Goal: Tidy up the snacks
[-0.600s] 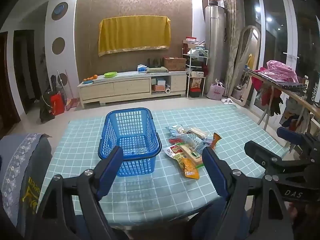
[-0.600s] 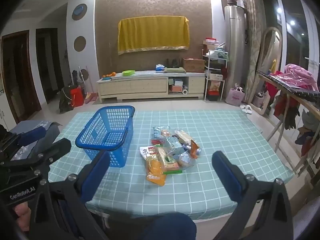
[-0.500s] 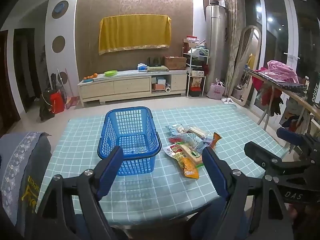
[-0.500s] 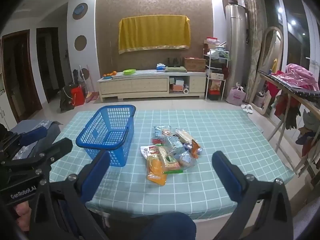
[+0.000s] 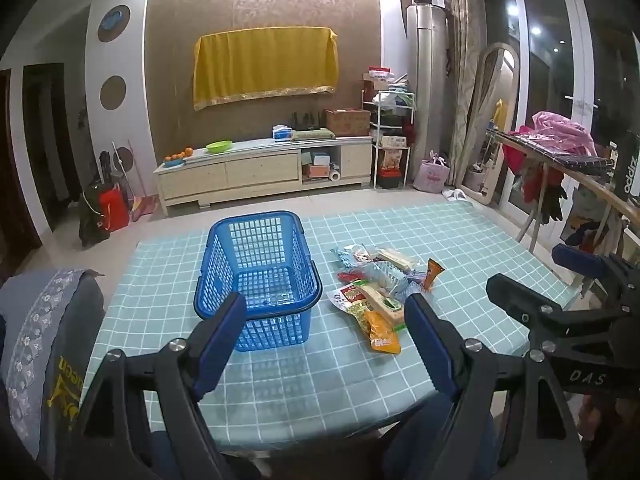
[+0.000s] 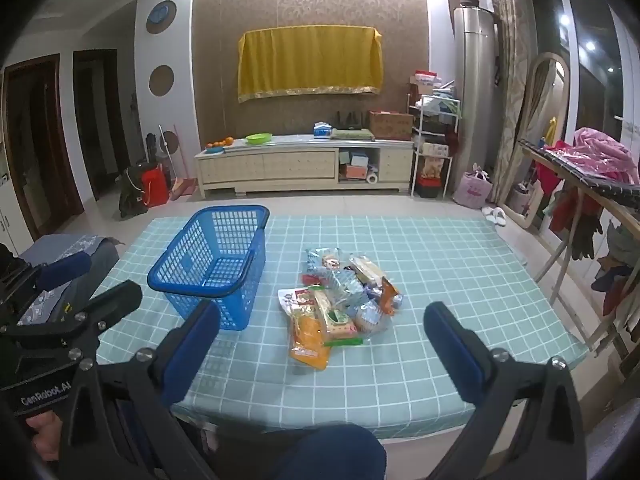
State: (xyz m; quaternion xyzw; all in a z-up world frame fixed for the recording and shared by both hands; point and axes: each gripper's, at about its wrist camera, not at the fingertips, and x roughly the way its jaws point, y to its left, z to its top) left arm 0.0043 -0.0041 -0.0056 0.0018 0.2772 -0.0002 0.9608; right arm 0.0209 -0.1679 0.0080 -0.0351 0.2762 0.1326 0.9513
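Observation:
An empty blue plastic basket (image 5: 256, 276) (image 6: 216, 264) stands on the left half of a table with a teal checked cloth (image 5: 460, 240) (image 6: 440, 264). A pile of snack packets (image 5: 380, 284) (image 6: 340, 300) lies to its right, an orange packet (image 5: 384, 334) (image 6: 310, 340) nearest me. My left gripper (image 5: 326, 312) is open and empty, held above the table's near edge, before basket and pile. My right gripper (image 6: 320, 322) is open and empty, near the front edge before the pile. Each gripper shows at the side of the other's view.
A grey chair back (image 5: 44, 340) stands at the table's left. A drying rack with clothes (image 6: 592, 184) stands at the right. A TV cabinet (image 5: 264, 172) lines the far wall. My legs (image 6: 332, 452) are under the near edge.
Both views have shifted very slightly; the grippers stay open and empty. Nothing on the table has moved.

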